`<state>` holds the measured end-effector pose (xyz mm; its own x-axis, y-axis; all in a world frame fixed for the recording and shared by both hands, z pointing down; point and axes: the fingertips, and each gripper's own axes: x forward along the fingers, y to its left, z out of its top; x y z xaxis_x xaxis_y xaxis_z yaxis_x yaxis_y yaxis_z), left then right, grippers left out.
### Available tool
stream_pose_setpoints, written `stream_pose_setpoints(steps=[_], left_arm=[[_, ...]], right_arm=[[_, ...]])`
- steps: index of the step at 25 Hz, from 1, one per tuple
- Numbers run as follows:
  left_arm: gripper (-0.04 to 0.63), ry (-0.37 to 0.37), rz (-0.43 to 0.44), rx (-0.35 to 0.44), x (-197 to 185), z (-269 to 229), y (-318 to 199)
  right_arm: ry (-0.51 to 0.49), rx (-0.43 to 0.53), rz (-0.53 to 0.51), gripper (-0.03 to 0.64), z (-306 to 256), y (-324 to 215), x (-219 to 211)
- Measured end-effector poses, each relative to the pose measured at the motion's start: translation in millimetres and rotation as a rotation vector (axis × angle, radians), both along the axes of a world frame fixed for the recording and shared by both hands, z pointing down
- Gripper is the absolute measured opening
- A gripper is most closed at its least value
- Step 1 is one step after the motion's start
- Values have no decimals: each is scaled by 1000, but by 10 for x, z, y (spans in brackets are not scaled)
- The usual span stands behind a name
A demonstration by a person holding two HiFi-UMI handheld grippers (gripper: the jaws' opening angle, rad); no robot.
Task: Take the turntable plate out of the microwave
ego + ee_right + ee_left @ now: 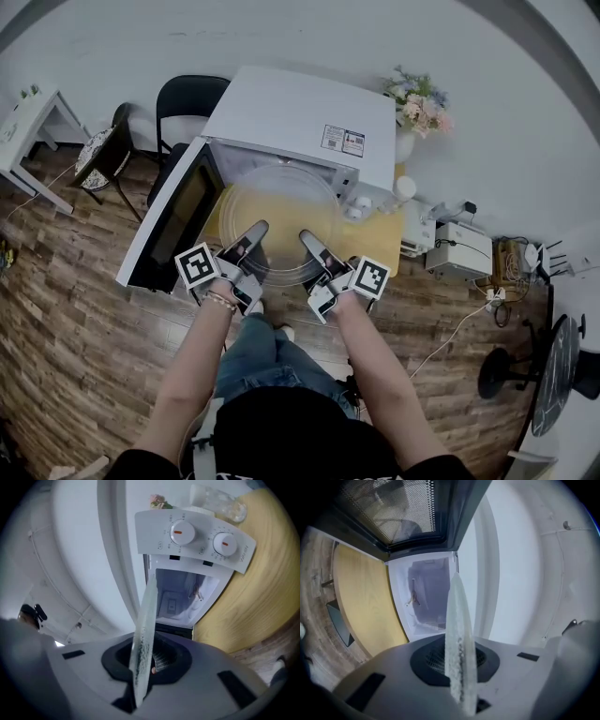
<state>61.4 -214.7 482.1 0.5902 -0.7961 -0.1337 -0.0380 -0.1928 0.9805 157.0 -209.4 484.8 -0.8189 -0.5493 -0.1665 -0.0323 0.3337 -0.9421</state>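
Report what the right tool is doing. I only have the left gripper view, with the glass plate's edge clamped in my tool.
Observer: The right tool is also shut on the turntable plate. It grips the near rim just to the right of the left tool.
Operator: Say where the plate sits relative to the oven.
Observer: In the head view most of the plate shows in front of the open microwave. I cannot tell whether its far edge is clear of the cavity.
Operator: Name anything standing on the far right side.
Observer: A vase of flowers stands by the microwave's right rear corner, apart from the plate.
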Motion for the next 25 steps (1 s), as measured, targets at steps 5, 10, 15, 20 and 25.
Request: stream_pose_setpoints(steps=[5,10,15,20,25], left_arm=[[35,-39,-10,10,10,-73,20],[37,18,-22,8,-98,-103,53],[37,2,-5,-16,-263,-115,120],[37,2,35,-22,-323,-138,197],[37,-15,77,-14,-248,-249,207]], right_arm=[[-90,-53,48,40,20,73,62],[-85,-73,46,38,-79,110,-29],[-73,-115,58,38,-112,175,-89],[-63,-119,89,38,-146,234,-17],[-68,-101,116,38,-281,267,-1]])
